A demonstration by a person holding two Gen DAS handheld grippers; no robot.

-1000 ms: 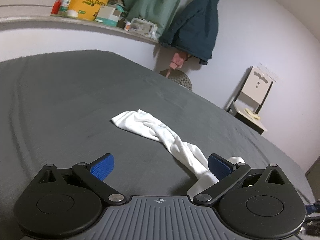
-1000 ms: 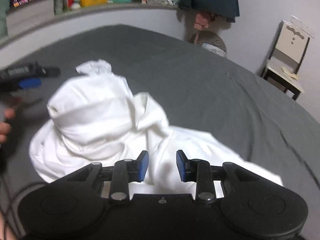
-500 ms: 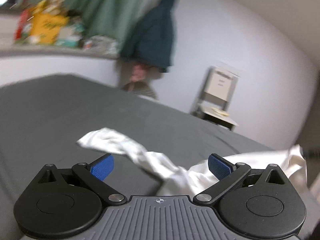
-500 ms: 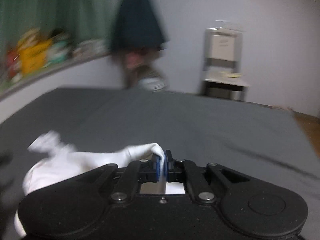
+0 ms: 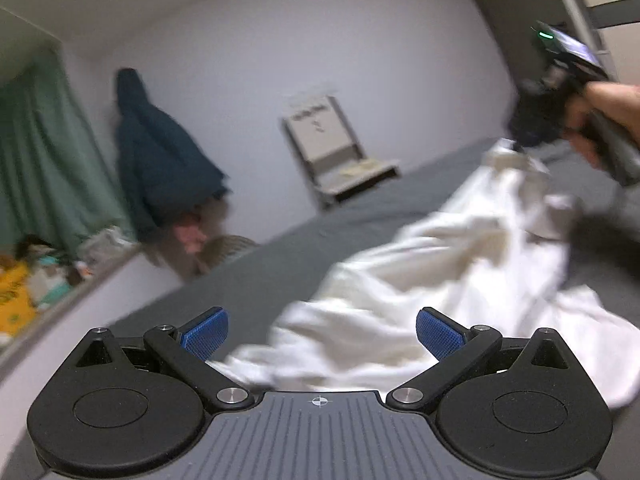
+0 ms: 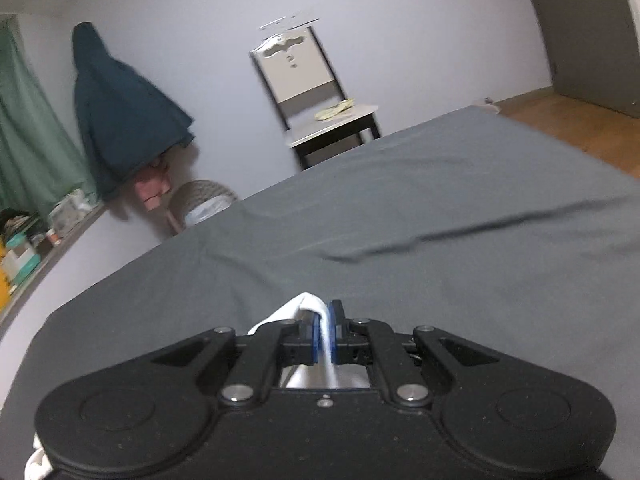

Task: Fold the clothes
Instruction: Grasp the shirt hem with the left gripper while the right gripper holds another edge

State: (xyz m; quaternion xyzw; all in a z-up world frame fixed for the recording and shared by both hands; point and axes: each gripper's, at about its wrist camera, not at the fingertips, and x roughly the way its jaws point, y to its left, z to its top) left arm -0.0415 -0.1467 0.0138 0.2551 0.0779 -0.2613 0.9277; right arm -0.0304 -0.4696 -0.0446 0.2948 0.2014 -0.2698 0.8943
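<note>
A white garment [image 5: 432, 276] lies stretched across the grey bed sheet [image 5: 272, 272], blurred by motion. My left gripper [image 5: 322, 334] is open, its blue pads wide apart just above the near end of the cloth, which lies between them untouched. In the same view my right gripper [image 5: 520, 142] sits at the upper right in a person's hand [image 5: 608, 108], lifting the far end of the garment. In the right wrist view my right gripper [image 6: 327, 334] is shut on a fold of the white garment [image 6: 304, 308], which hangs down under it.
Grey sheet [image 6: 440, 240] spreads ahead of the right gripper. A chair [image 6: 316, 96] stands against the far wall beside a hanging dark blue jacket [image 6: 120, 112]. A ledge with clutter [image 5: 36, 292] runs along the left. Wooden floor [image 6: 580, 124] lies beyond the bed's right edge.
The right gripper closed on the white garment and pulled it up and away. Both grippers rolled and swung, so the room now looks tilted. The left gripper stayed open.
</note>
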